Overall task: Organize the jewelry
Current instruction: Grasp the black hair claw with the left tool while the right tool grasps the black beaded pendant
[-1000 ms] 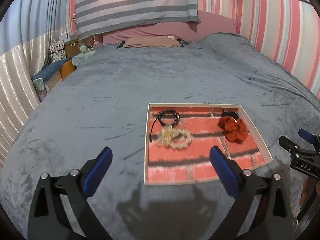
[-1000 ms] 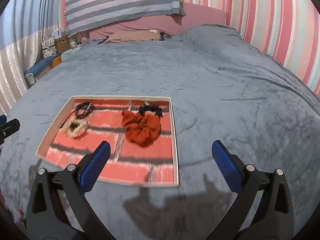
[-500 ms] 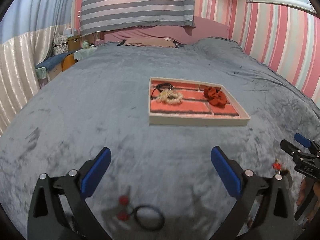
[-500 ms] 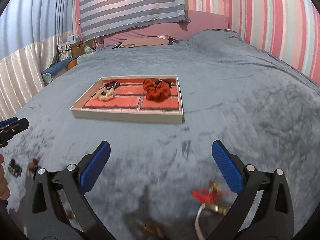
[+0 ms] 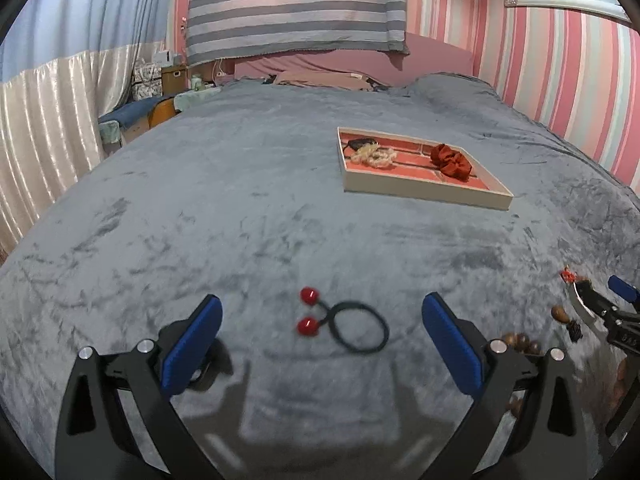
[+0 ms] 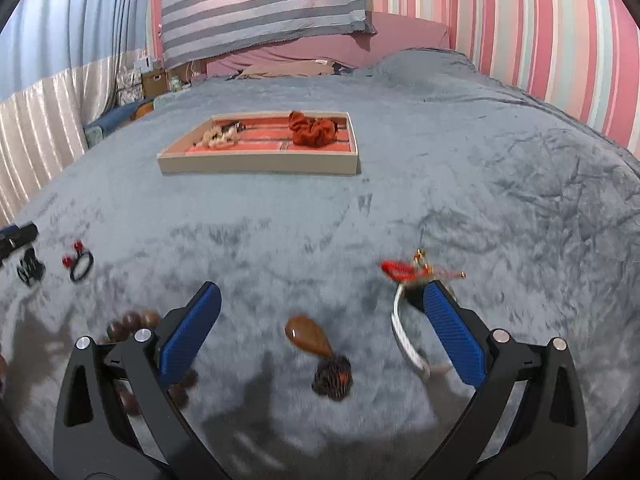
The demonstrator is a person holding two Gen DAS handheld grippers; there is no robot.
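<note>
Two grippers low over grey blanket [image 5: 240, 208], both angled forward and down toward near edge of bed. Left gripper [image 5: 320, 344] spread wide, blue pads [image 5: 192, 344] at lower left and lower right of left wrist frame, nothing between them touched; black hair tie with two red beads [image 5: 348, 324] lying on blanket in the gap, lower centre. Right gripper [image 6: 316, 332] likewise spread wide, holding nothing; brown teardrop pendant [image 6: 308, 336] with dark tassel [image 6: 332, 376] on blanket between its pads, lower centre of right wrist frame. Brown bead string [image 6: 132, 320] partly behind left pad at lower left; white bangle [image 6: 404, 336] and red knotted cord with gold bits [image 6: 400, 270] beside right pad at centre right. Black claw clip [image 6: 30, 270] and same red-bead tie seen at far left of right wrist frame, just under tip of left gripper. Right gripper's tip visible at right edge of left wrist frame, near pendant and beads. Tray [image 5: 424, 192] with brick-pattern floor in upper centre right of left wrist frame, upper centre left of right wrist frame; holds red scrunchie [image 5: 450, 162], cream scrunchie [image 5: 374, 156], black tie [image 5: 358, 144]. Versus half a second ago: tray smaller and higher in both frames; hair tie up from bottom edge to between left pads; pendant and tassel now in full view; spread of both grippers unchanged.
</note>
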